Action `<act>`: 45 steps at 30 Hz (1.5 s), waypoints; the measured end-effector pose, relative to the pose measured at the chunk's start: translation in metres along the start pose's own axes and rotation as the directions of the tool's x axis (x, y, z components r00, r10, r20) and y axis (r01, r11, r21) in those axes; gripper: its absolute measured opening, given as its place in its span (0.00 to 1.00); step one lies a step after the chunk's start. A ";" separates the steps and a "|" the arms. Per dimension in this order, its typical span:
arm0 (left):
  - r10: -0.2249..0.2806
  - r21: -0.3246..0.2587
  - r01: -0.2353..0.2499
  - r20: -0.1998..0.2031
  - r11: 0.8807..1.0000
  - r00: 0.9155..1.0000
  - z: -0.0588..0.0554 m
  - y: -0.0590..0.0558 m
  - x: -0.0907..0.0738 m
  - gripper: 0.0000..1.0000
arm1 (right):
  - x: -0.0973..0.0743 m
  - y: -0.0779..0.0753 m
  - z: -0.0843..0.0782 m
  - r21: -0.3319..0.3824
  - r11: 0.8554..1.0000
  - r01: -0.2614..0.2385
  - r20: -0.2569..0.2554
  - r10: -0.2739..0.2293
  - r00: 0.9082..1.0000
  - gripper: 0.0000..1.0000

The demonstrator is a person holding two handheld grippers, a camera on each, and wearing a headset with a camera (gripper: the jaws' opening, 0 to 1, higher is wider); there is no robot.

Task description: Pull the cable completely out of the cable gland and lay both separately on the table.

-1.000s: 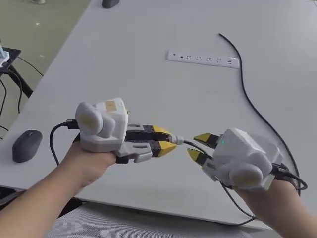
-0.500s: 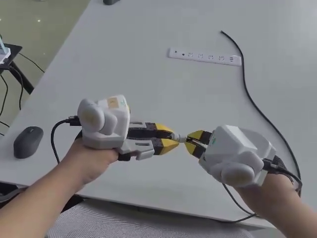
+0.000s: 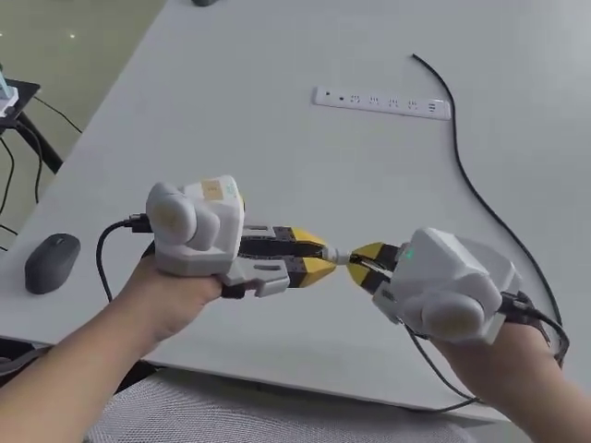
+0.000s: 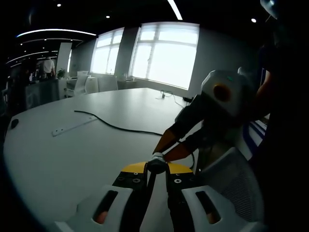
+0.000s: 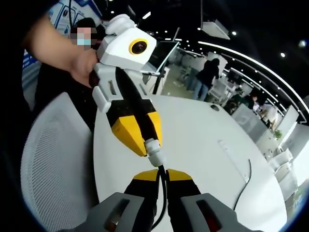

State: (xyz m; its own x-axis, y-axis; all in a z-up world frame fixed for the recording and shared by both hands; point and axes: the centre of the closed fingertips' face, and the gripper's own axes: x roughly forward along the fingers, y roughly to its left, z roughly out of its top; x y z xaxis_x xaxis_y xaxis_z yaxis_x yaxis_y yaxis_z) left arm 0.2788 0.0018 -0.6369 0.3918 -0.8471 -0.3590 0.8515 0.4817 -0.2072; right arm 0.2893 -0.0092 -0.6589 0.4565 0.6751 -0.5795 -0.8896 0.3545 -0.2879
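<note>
L gripper (image 3: pixel 324 257) pinches the cable gland (image 3: pixel 338 257); cable (image 5: pixel 163 189) sits in it. R gripper (image 3: pixel 362 262) pinches the cable, both above surface (image 3: pixel 277 138).

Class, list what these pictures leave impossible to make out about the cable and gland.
1. Head view: cable gland too small to read, wedged between left tool and right tool.
2. Right gripper view: how much cable sits inside, hidden by the gland's body.
3. Left gripper view: gland's rear, covered by the jaws.
</note>
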 end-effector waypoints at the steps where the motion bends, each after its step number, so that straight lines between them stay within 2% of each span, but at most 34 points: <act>1: 0.000 0.000 0.000 0.000 1.000 1.000 0.000 0.000 0.000 0.15 | 0.000 -0.001 -0.002 0.010 1.000 0.003 -0.004 -0.003 1.000 0.00; 6: 0.004 0.000 -0.004 0.002 1.000 1.000 0.000 0.002 0.000 0.15 | -0.001 -0.006 -0.012 0.097 0.995 0.016 -0.019 -0.014 1.000 0.00; 11: 0.006 0.001 -0.006 0.002 1.000 1.000 0.000 0.003 0.000 0.15 | 0.000 -0.011 -0.027 0.247 0.969 0.021 -0.028 -0.015 0.999 0.00; 16: 0.007 -0.003 -0.007 0.010 1.000 1.000 0.002 0.004 0.000 0.15 | 0.000 -0.020 -0.044 0.385 0.922 0.045 -0.043 -0.031 0.999 0.00; 18: 0.008 -0.005 -0.008 0.012 1.000 1.000 0.002 0.005 -0.001 0.15 | -0.001 -0.022 -0.052 0.442 0.896 0.052 -0.058 -0.030 0.998 0.00; 21: 0.010 -0.005 -0.010 0.014 1.000 1.000 0.003 0.006 -0.001 0.15 | -0.001 -0.024 -0.061 0.497 0.865 0.062 -0.067 -0.033 0.997 0.00; 23: 0.010 -0.005 -0.010 0.016 1.000 1.000 0.003 0.006 -0.002 0.15 | -0.001 -0.025 -0.069 0.546 0.835 0.066 -0.074 -0.031 0.997 0.00; 29: 0.006 -0.002 -0.006 0.015 1.000 1.000 0.003 0.005 -0.001 0.15 | 0.000 -0.022 -0.083 0.628 0.775 0.077 -0.092 -0.025 0.995 0.00; 31: 0.005 -0.001 -0.005 0.015 1.000 1.000 0.003 0.004 -0.001 0.15 | 0.000 -0.022 -0.089 0.643 0.760 0.092 -0.110 -0.027 0.994 0.00; 33: 0.005 0.000 -0.005 0.016 1.000 1.000 0.002 0.003 -0.002 0.15 | 0.001 -0.023 -0.095 0.684 0.722 0.103 -0.116 -0.031 0.993 0.00; 34: 0.006 0.000 -0.006 0.016 1.000 1.000 0.002 0.003 -0.002 0.15 | 0.001 -0.023 -0.100 0.714 0.691 0.113 -0.127 -0.031 0.991 0.00; 35: 0.006 0.000 -0.006 0.015 1.000 1.000 0.002 0.003 -0.002 0.15 | 0.001 -0.024 -0.102 0.730 0.674 0.113 -0.125 -0.031 0.992 0.00; 36: 0.007 0.001 -0.007 0.013 1.000 1.000 0.002 0.003 -0.003 0.15 | 0.002 -0.025 -0.105 0.756 0.644 0.117 -0.125 -0.034 0.992 0.00; 39: 0.009 0.004 -0.009 0.016 1.000 1.000 0.002 0.003 -0.004 0.15 | 0.003 -0.027 -0.113 0.785 0.604 0.136 -0.141 -0.038 0.989 0.00; 40: 0.010 0.005 -0.010 0.017 1.000 1.000 0.002 0.002 -0.005 0.15 | 0.004 -0.028 -0.117 0.802 0.581 0.141 -0.146 -0.039 0.989 0.00; 43: 0.009 0.008 -0.009 0.016 1.000 1.000 0.003 0.001 -0.005 0.15 | 0.005 -0.027 -0.123 0.823 0.548 0.150 -0.155 -0.038 0.987 0.00; 44: 0.009 0.009 -0.009 0.016 1.000 1.000 0.003 0.000 -0.005 0.15 | 0.005 -0.026 -0.124 0.835 0.530 0.150 -0.155 -0.035 0.987 0.00; 45: 0.008 0.009 -0.008 0.015 1.000 1.000 0.003 -0.001 -0.005 0.15 | 0.005 -0.025 -0.124 0.841 0.520 0.147 -0.152 -0.033 0.988 0.01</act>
State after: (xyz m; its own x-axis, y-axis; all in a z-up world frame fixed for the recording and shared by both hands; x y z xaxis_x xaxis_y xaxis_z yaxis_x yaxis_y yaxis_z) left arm 0.2774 0.0051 -0.6325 0.4034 -0.8466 -0.3473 0.8516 0.4862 -0.1959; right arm 0.3123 -0.0949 -0.7487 0.4786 0.5568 -0.6788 -0.3867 0.8278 0.4064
